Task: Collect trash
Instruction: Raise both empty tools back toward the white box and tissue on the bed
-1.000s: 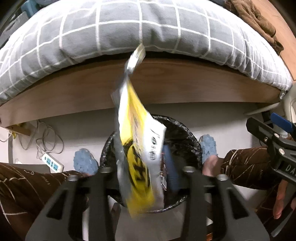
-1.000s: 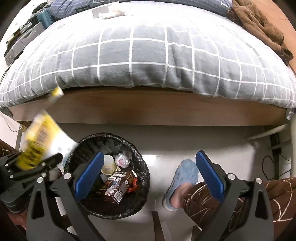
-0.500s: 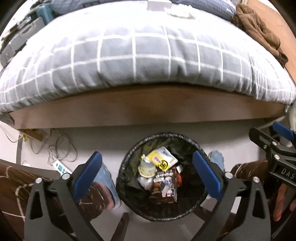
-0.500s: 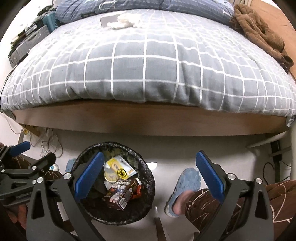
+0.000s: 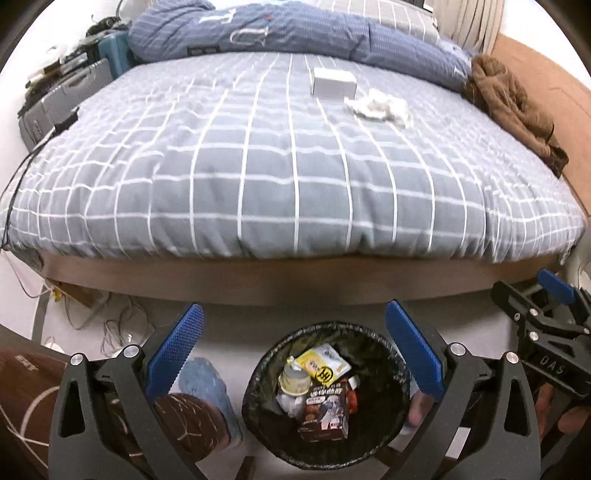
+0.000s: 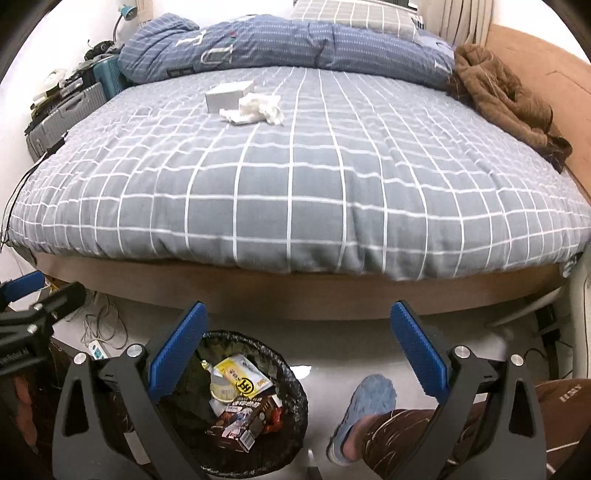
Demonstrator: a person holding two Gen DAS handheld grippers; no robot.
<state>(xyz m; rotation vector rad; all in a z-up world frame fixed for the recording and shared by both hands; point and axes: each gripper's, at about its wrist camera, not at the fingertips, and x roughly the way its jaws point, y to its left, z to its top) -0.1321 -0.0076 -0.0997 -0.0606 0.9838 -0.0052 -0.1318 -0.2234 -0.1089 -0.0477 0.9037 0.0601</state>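
A black-lined trash bin (image 5: 258, 398) (image 6: 295, 402) stands on the floor before the bed. Inside it lie a yellow and white wrapper (image 5: 323, 365) (image 6: 242, 380), a small cup and a brown carton (image 5: 327, 413). My left gripper (image 5: 293, 354) hangs open above the bin with nothing between its blue pads. My right gripper (image 6: 299, 350) is open and empty too, to the right of the bin. On the grey checked bedspread rest a white crumpled tissue (image 5: 380, 107) (image 6: 255, 109) and a white box (image 5: 332, 83) (image 6: 227, 94).
A brown garment (image 5: 513, 110) lies on the bed's right side and a blue quilt (image 5: 295, 33) at the back. Suitcases (image 6: 59, 122) stand at the left. The person's legs and blue slippers (image 6: 364, 413) flank the bin. Cables and a power strip (image 6: 98, 349) lie on the floor at the left.
The left gripper opened and let go of the yellow wrapper, which now lies in the bin. Both grippers have risen and tilted up, so the bed top has come into view.
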